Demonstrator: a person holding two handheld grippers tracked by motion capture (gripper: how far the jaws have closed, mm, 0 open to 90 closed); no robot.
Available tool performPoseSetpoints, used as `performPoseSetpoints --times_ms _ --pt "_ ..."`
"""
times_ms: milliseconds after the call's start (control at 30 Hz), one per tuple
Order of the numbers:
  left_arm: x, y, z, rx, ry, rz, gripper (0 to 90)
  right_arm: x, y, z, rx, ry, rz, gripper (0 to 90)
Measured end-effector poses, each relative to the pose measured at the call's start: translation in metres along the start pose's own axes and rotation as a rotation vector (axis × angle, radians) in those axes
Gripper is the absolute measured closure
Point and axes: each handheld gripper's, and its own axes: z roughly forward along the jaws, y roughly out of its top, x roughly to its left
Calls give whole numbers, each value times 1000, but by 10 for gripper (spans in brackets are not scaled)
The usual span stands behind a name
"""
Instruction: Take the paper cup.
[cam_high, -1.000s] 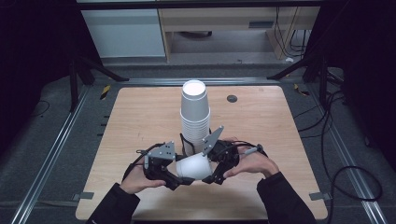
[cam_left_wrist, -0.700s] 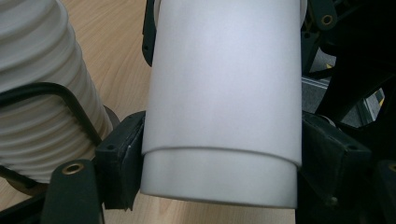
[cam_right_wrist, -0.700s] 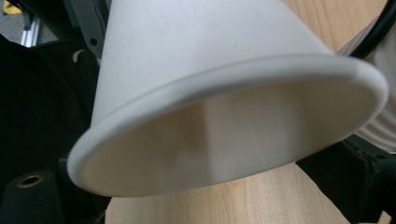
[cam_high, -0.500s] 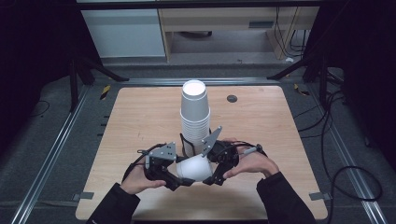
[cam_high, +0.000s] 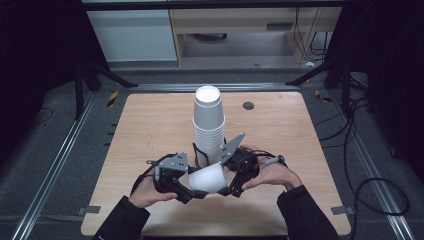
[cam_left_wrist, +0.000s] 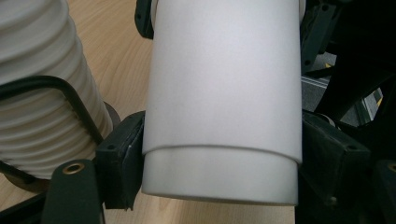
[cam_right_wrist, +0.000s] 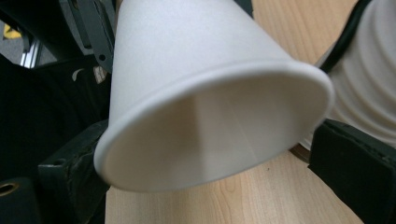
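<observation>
White paper is what catches the eye first: a single paper cup (cam_high: 206, 178) lies on its side, held up off the wooden table (cam_high: 150, 130) between two hand-held grippers, close to the person's edge of it. The left gripper (cam_high: 192, 192) comes in from the left with its jaws pressed against the cup's closed end; in the left gripper view the cup (cam_left_wrist: 224, 98) stands between the two black jaws, one jaw touching each flank, so that gripper is clamped on it. A faint seam line runs round the cup near the bottom of that view (it looks like the base band, though a second nested cup cannot be ruled out).

The right gripper (cam_high: 231, 189) meets the cup from the other side, at its open mouth. In the right gripper view the rim of the cup (cam_right_wrist: 210, 98) faces the camera, its hollow inside showing, and a black jaw sits hard against each side of the rim, so this gripper grips the same cup too.

Just behind the held cup, toward the middle of the table, stands a tall stack of cups (cam_high: 208, 125), upright and mouth-down, with ribbed rims along its lower half. A black cable (cam_high: 197, 152) loops against the foot of the stack. Farther back on the right is a small dark round hole (cam_high: 248, 105) in the tabletop. The person's dark sleeves (cam_high: 305, 220) enter from the bottom edge.
</observation>
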Motion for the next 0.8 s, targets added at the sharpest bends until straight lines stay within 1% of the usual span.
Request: performPoseSetpoints --times_ms 33,100,133,167,200,233,300,333,400,433,467,500,533,633,733,800 --pt "0 0 -1 -5 4 -1 229 0 0 0 0 0 0 33" --pt "1 -1 -3 -9 11 -1 228 -1 -1 -5 -19 -15 9 28" --pt "2 -1 -5 -17 19 -3 228 -1 -3 -11 -57 -29 24 26" --pt "2 -1 -5 -17 19 -3 228 -1 -3 -11 -57 -29 24 26" --pt "2 -1 -6 -22 24 -2 228 -2 -4 -14 -76 -40 27 28" --pt "2 -1 -7 -29 24 -6 228 -2 -6 -17 -113 -46 36 28" --pt "3 -2 -10 -39 29 -8 228 -2 -9 -23 -163 -48 63 27" --pt "4 -2 -11 -43 33 -9 227 -2 -13 -28 -200 -60 78 30" --pt "5 -3 -13 -50 38 -12 227 -2 -15 -29 -210 -62 86 30" --pt "6 -3 -15 -65 45 -18 226 -2 -18 -31 -229 -72 103 31" --pt "6 -3 -15 -65 45 -18 226 -2 -20 -32 -235 -82 109 31" --pt "7 -4 -16 -73 48 -18 226 -2 -20 -32 -235 -82 109 31" --pt "7 -4 -17 -82 49 -20 226 -1 -22 -33 -247 -91 118 35" --pt "8 -4 -20 -111 55 -21 226 0 -27 -34 -286 -97 140 35" --pt "7 -3 -22 -143 57 -16 226 1 -30 -32 -318 -64 154 26" --pt "6 -2 -23 -168 49 -9 225 4 -31 -29 -325 -51 151 25"
